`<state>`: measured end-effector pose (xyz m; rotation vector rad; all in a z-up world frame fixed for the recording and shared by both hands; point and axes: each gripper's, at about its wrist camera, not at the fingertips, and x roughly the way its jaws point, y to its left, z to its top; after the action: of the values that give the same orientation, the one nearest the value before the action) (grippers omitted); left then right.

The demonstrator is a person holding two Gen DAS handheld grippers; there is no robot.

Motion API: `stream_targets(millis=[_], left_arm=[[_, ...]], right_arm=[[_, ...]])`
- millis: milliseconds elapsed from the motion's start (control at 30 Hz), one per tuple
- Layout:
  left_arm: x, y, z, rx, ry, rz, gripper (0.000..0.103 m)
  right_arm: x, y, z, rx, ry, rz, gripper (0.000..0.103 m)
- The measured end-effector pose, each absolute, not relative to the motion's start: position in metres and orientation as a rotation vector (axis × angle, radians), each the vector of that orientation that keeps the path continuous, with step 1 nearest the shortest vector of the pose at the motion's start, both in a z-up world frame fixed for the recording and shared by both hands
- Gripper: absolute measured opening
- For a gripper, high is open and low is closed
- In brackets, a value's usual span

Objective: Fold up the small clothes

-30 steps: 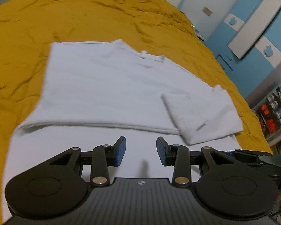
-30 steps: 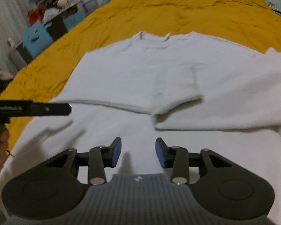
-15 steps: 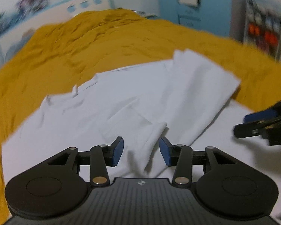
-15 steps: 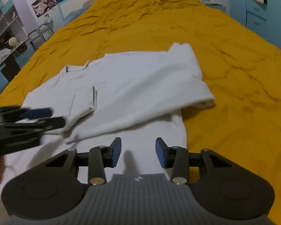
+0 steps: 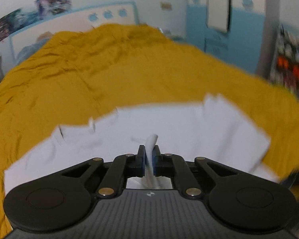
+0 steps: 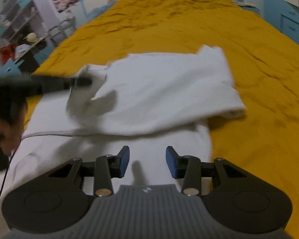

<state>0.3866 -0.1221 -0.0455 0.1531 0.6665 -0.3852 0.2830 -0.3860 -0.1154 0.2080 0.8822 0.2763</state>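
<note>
White shirt fold in clamped left claw; right claw agape, empty.

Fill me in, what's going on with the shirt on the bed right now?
A person is folding a white T-shirt on the yellow bedspread with two handheld grippers. The left gripper has just closed on a fold of the shirt's cloth and lifts it. The right gripper hangs open over the shirt's near part, its jaws closing a little with nothing between them.
</note>
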Motion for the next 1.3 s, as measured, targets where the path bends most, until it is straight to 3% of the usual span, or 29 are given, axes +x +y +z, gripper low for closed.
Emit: stream_targets(millis=[33,67,300,433,500,567,933,1300], left_arm=[[0.392,-0.118,-0.031,0.127,0.648,-0.389,0.006],[0.396,-0.116,-0.018,0.108,0.626,-0.39,0.006],[0.397,-0.096,0.064,0.036,0.421,-0.37,0.006],[0.386,-0.059,0.087,0.006,0.316,-0.292,0.006],[0.383,-0.03,0.089,-0.018,0.308,-0.229,0.007],[0.384,-0.005,0.079,-0.019,0.342,-0.166,0.007],[0.376,0.098,-0.083,-0.186,0.755,0.053,0.006],[0.357,0.122,-0.121,-0.255,0.88,0.054,0.013]], right_arm=[[0.287,-0.38,-0.114,0.192,0.877,0.303,0.02],[0.293,-0.372,-0.112,0.175,0.873,0.332,0.017],[0.347,-0.333,-0.111,0.108,0.847,0.396,0.016],[0.381,-0.347,-0.122,0.097,0.837,0.215,0.016],[0.39,-0.367,-0.128,0.128,0.846,0.128,0.01],[0.392,-0.386,-0.134,0.159,0.862,0.092,0.0],[0.36,-0.396,-0.146,0.168,0.903,0.141,0.0],[0.338,-0.41,-0.153,0.209,0.964,0.091,0.0]])
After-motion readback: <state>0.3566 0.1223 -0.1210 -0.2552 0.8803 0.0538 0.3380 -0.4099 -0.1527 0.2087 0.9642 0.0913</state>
